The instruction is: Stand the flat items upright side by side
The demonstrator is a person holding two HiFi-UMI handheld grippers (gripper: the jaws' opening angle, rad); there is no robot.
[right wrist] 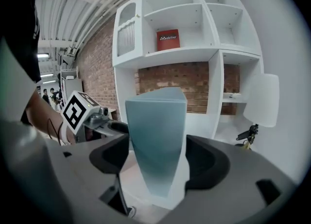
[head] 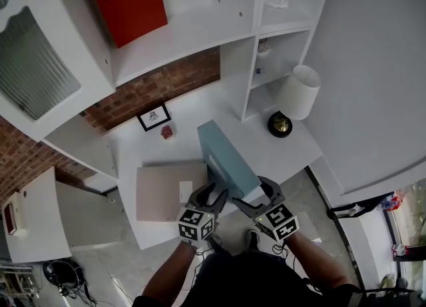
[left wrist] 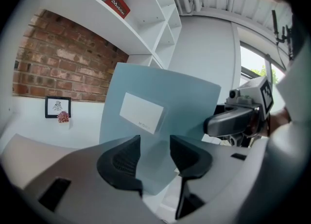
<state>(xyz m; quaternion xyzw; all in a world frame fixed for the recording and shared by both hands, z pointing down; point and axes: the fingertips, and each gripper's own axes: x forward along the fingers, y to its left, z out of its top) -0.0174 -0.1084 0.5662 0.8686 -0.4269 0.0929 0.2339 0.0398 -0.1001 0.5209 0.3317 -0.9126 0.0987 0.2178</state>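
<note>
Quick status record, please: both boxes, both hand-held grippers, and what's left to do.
blue box: raised on edge and tilted, near the front of the desk
beige box: lying flat on the desk, left of the blue box
left hand-held gripper: shut on the blue box's lower corner
right hand-held gripper: jaws apart, with the blue box's end between them, not clamped
left to do: neither box stands upright yet, and they are not side by side
</note>
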